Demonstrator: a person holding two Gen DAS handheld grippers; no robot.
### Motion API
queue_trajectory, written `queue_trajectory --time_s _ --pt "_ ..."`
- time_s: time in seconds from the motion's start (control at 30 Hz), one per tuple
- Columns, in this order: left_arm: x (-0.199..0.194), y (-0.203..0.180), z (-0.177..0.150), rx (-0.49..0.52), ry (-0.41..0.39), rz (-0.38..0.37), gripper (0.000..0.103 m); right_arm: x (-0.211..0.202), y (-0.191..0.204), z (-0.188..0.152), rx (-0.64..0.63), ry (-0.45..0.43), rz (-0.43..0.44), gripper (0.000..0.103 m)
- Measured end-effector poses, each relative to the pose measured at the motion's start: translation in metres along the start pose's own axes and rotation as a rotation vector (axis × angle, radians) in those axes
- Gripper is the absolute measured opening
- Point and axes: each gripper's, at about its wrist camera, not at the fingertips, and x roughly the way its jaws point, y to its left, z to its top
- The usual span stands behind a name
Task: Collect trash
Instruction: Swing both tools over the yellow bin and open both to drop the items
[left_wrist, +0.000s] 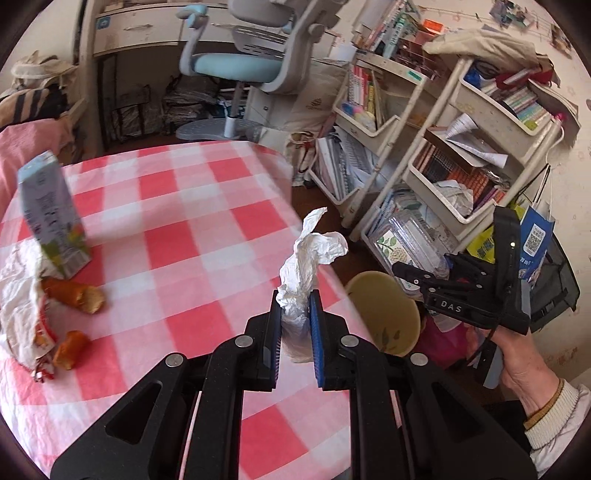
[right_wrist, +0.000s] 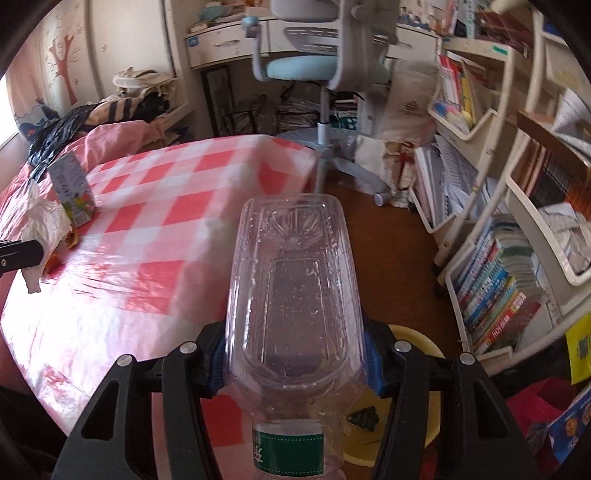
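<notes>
Closest in, the left gripper (left_wrist: 295, 332) has its jaws pinched narrow on a crumpled white tissue (left_wrist: 308, 266), which sticks up and out past the fingertips, right over the table's near edge. The right gripper (right_wrist: 295, 354) is spread wide around a clear plastic bottle (right_wrist: 291, 295), squeezing it across the body just above the green label; the bottle's long axis runs straight out along the fingers, base pointing away and neck end back toward the camera. Just past and below both loads is the yellow bin (left_wrist: 384, 314), sitting on the floor beside the table, to the right of the tissue and pretty much directly under the bottle (right_wrist: 413, 339). So I'd guess the drop is what's next, and the right hand looks better lined up, while the left has to swing rightward off the checkered tablecloth (left_wrist: 207, 206) to clear the edge. Farther back on the cloth there's more to grab: a paper wrapper (left_wrist: 22, 295) with bread pieces (left_wrist: 79, 293) next to it, and a milk carton (left_wrist: 51, 214) standing just behind, looking tilted. All of that is well over on the left side, so nearer the left gripper once it's free.
</notes>
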Motion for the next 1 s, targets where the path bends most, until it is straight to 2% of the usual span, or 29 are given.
queue_trajectory --time_s 0.13,0.2,0.27,0.37,0.43,0.47,0.53,0.6,0.67,0.87,1.0 --pt "0.044 -0.048 0.008 0.039 0.04 -0.04 0.013 0.017 -0.044 -0.016 0.088 0.068 -0.063 0.06" --pt "0.071 -0.071 0.013 0.065 0.071 -0.055 0.013 0.01 -0.066 -0.017 0.167 0.048 -0.082 0.062" --pt "0.101 -0.092 0.018 0.071 0.102 -0.079 0.013 -0.009 -0.083 -0.014 0.269 -0.027 -0.063 0.063" --pt "0.155 -0.124 0.02 0.057 0.174 -0.128 0.013 -0.048 -0.094 -0.007 0.329 -0.197 -0.072 0.064" --pt "0.19 -0.146 0.015 0.051 0.243 -0.169 0.018 -0.073 -0.094 -0.004 0.342 -0.323 -0.088 0.07" --pt "0.204 -0.157 0.014 0.057 0.273 -0.177 0.024 -0.084 -0.091 -0.003 0.339 -0.379 -0.097 0.075" --pt "0.214 -0.17 0.012 0.077 0.297 -0.153 0.037 -0.095 -0.089 -0.001 0.337 -0.441 -0.092 0.076" --pt "0.202 -0.171 0.015 0.082 0.261 -0.143 0.054 -0.097 -0.087 0.001 0.334 -0.466 -0.074 0.076" --pt "0.18 -0.158 0.015 0.086 0.21 -0.114 0.061 -0.095 -0.079 0.004 0.318 -0.464 -0.06 0.076" --pt "0.087 -0.083 0.013 0.067 0.092 0.059 0.069 -0.079 -0.042 0.024 0.209 -0.418 0.02 0.076" --pt "0.028 -0.021 0.0 0.023 0.031 0.17 0.072 -0.07 0.005 0.035 0.105 -0.384 0.091 0.078"
